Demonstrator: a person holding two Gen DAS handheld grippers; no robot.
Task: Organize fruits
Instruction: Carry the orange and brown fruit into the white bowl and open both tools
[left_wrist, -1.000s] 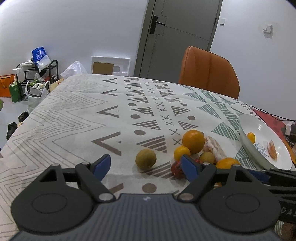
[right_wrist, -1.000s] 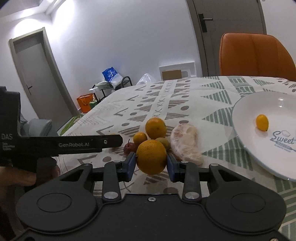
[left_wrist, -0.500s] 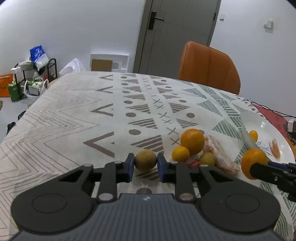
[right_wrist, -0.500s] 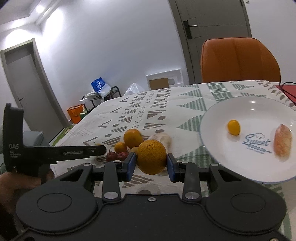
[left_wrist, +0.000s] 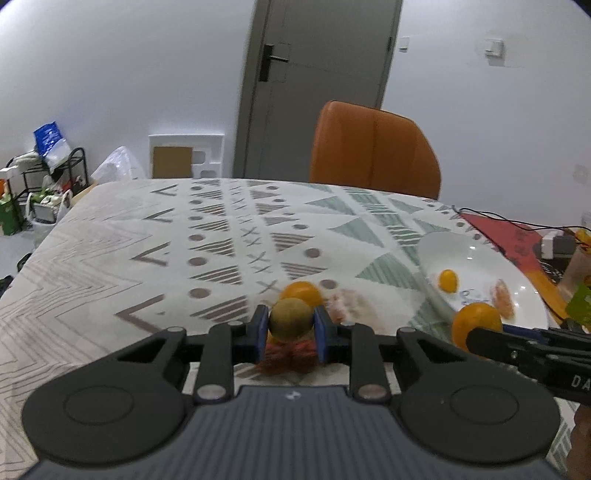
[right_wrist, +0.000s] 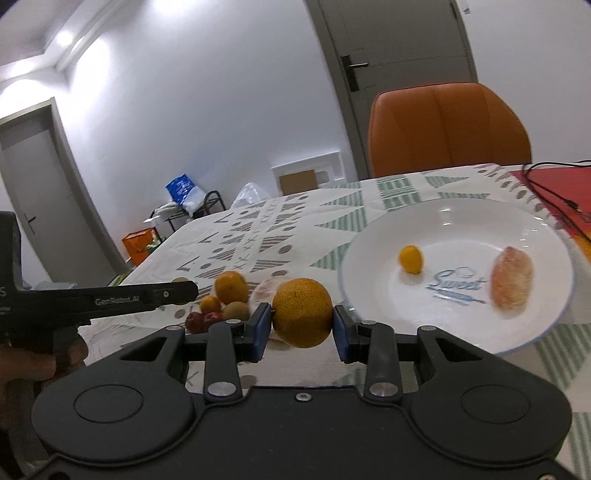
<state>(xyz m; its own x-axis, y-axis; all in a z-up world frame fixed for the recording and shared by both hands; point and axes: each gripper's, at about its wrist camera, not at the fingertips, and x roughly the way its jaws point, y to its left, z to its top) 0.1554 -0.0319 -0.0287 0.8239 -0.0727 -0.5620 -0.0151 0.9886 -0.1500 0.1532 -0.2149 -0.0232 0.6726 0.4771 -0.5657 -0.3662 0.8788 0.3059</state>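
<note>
Brown-green round fruit (left_wrist: 290, 319) clamped between blue pads of left gripper (left_wrist: 290, 328), lifted clear of patterned tablecloth (left_wrist: 147, 236). Large orange (right_wrist: 302, 312) pinched in right gripper (right_wrist: 302, 326), held just short of white plate (right_wrist: 458, 229) rim. On plate: small kumquat (right_wrist: 411, 259) and peeled citrus segment (right_wrist: 511, 277), apart from each other. Right wrist view alone shows the remaining pile in full: orange (right_wrist: 231, 286), smaller orange (right_wrist: 210, 304), green-brown fruit (right_wrist: 236, 310), two red fruits (right_wrist: 201, 320), pale peeled piece (right_wrist: 264, 291). Left wrist view hides most of that pile behind own fingers; adds orange chair (left_wrist: 373, 147) and grey door (left_wrist: 317, 74) beyond.
</note>
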